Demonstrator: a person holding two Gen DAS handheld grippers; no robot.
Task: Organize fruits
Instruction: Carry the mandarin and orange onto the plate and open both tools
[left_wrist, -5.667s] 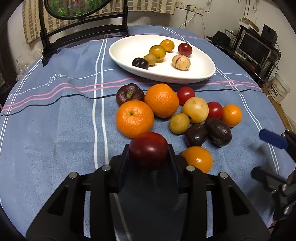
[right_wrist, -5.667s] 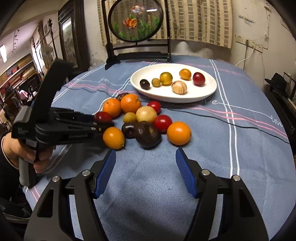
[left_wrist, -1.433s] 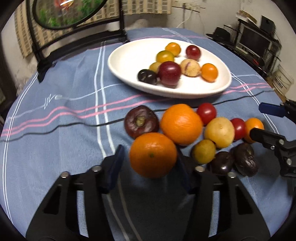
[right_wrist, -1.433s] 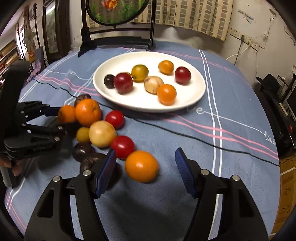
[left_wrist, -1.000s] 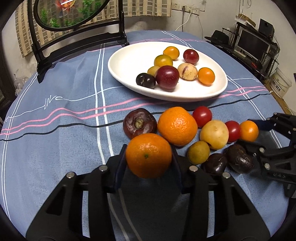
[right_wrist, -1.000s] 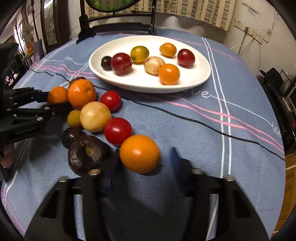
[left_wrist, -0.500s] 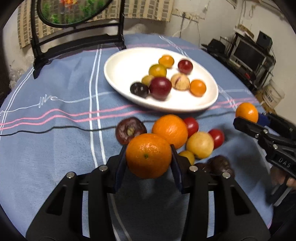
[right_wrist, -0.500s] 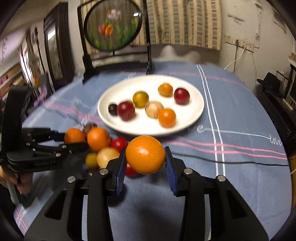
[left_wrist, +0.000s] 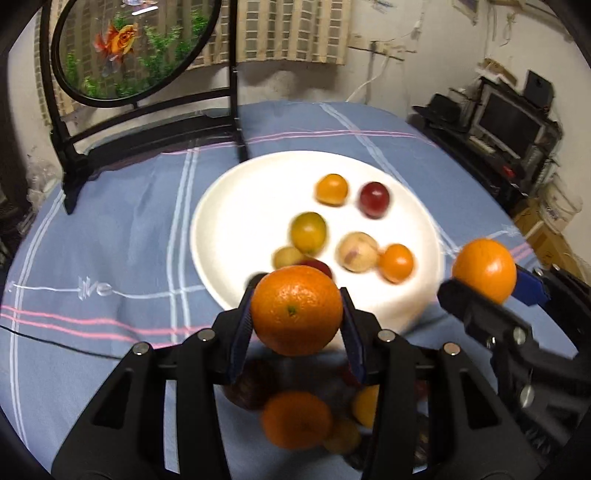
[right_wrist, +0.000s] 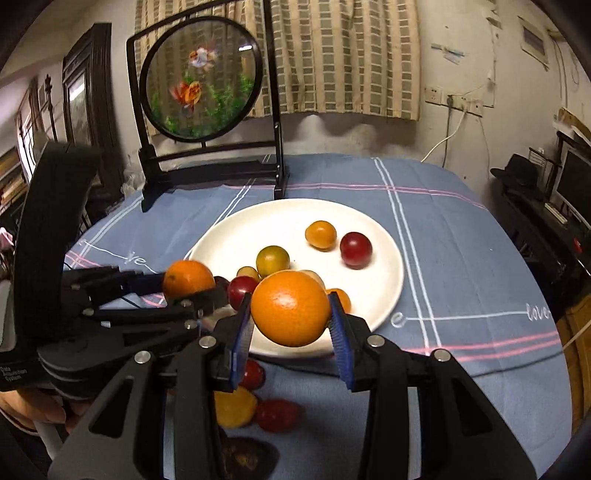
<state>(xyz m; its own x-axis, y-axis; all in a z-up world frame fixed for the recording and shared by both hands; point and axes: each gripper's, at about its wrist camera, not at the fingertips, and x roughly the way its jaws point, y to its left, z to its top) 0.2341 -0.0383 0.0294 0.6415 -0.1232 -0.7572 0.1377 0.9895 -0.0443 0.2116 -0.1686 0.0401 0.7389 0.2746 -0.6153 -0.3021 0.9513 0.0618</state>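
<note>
- Gripping an orange (left_wrist: 296, 309), the left tool (left_wrist: 296, 325) has its two fingers clamped on the fruit's sides and carries it in the air just short of the plate's near rim.
- The right tool (right_wrist: 291, 321) is likewise clamped on a second orange (right_wrist: 290, 308), also held above the near edge of the white plate (right_wrist: 236, 236).
- Each tool shows in the other's view, close beside its neighbour, so the two approach the plate side by side.
- On the plate lie several small fruits: a red one (right_wrist: 355, 249), a small orange one (right_wrist: 320, 234) and a yellow-green one (right_wrist: 272, 259), with more clustered at the near side.
- Bare white space is widest on the plate's far left part; that looks the safest spot to set down.
- To do this well, I would bring each orange low over a bare patch before letting go, since round fruit rolls and may knock the others.
- Releasing one tool at a time would keep the fingers from colliding.
- More fruit (right_wrist: 277, 414) waits on the blue cloth of the table (right_wrist: 461, 236) below the tools.
</note>
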